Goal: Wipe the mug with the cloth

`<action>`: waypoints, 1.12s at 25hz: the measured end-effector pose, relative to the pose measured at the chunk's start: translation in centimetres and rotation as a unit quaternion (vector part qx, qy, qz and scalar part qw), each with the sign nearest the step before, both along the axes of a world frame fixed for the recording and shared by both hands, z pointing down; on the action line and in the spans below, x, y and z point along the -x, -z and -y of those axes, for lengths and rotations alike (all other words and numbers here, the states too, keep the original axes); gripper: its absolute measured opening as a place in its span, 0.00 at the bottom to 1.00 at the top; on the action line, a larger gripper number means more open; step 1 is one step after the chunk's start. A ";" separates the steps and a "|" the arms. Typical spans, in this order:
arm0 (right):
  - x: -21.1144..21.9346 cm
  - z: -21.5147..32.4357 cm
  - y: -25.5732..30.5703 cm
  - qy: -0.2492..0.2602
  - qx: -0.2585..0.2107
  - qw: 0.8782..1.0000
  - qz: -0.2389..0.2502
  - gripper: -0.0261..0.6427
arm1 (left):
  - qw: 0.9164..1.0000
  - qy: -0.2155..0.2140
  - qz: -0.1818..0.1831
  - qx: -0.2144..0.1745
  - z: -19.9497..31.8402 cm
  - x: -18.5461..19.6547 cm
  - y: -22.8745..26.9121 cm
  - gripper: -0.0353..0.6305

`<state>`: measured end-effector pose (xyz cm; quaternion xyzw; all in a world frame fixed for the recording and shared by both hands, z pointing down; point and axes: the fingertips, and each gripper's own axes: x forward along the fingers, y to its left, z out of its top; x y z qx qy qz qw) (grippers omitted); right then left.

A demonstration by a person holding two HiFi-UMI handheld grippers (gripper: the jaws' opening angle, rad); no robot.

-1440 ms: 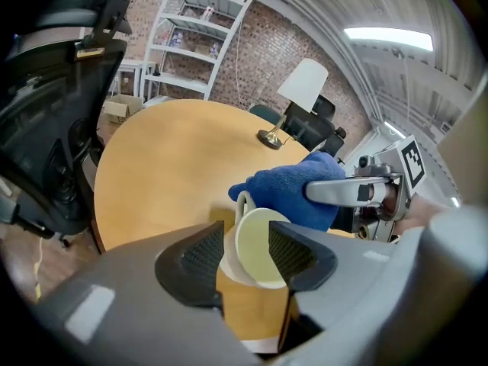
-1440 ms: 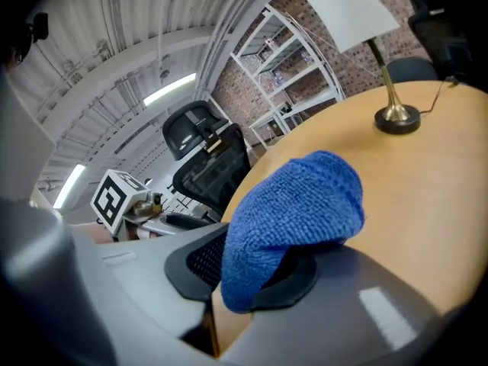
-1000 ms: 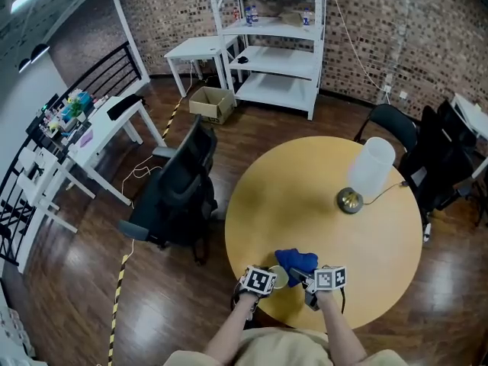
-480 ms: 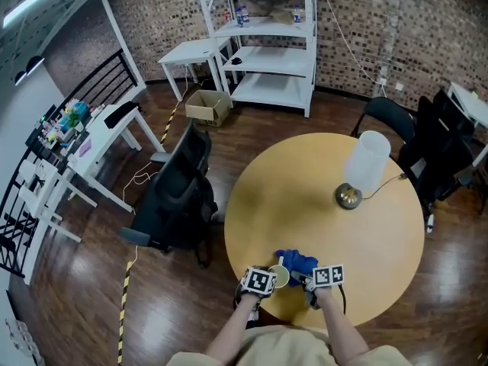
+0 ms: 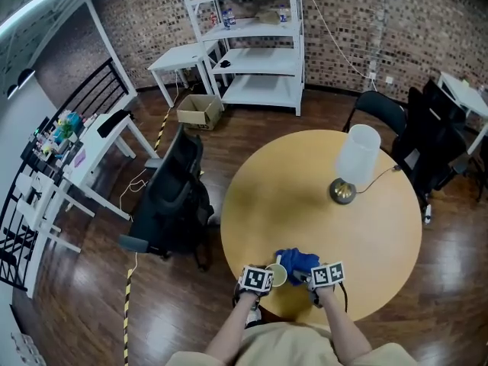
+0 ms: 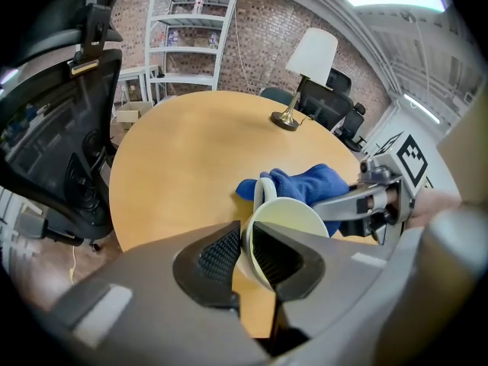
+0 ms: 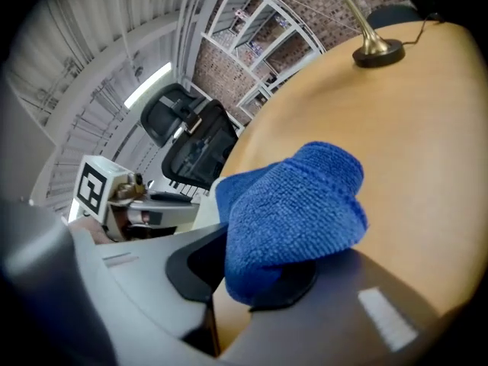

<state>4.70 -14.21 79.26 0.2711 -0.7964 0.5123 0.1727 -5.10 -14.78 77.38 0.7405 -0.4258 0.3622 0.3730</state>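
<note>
From the head view the mug [image 5: 278,276] is almost wholly hidden between the two marker cubes; only a sliver of pale rim shows. In the left gripper view the left tool [image 6: 245,244] covers the mug's near wall and base, and the mug hides the near part of the cloth [image 6: 309,185]. In the right gripper view the cloth fills the right tool [image 7: 250,277] and covers its pads; whether it touches the mug there cannot be told. The lamp [image 7: 376,49] loses its shade to the top edge. Things on the far shelf [image 5: 263,61] are too small to name. The person's arms hide the desk's [image 5: 305,204] near edge.
</note>
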 end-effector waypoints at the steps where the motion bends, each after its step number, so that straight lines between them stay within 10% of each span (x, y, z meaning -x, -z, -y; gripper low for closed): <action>1: -0.6 0.2 1.1 -0.008 -0.009 1.000 0.009 0.12 | 1.000 -0.001 -0.001 0.003 0.0 0.0 0.0 0.11; 13: 2.6 -4.2 3.9 0.110 -0.079 0.991 0.007 0.12 | 1.000 0.003 0.016 0.001 0.0 0.4 -0.2 0.10; 28: 1.7 -5.4 0.5 0.129 -0.056 0.988 -0.069 0.12 | 0.999 0.039 -0.029 0.022 -0.5 1.3 -0.7 0.13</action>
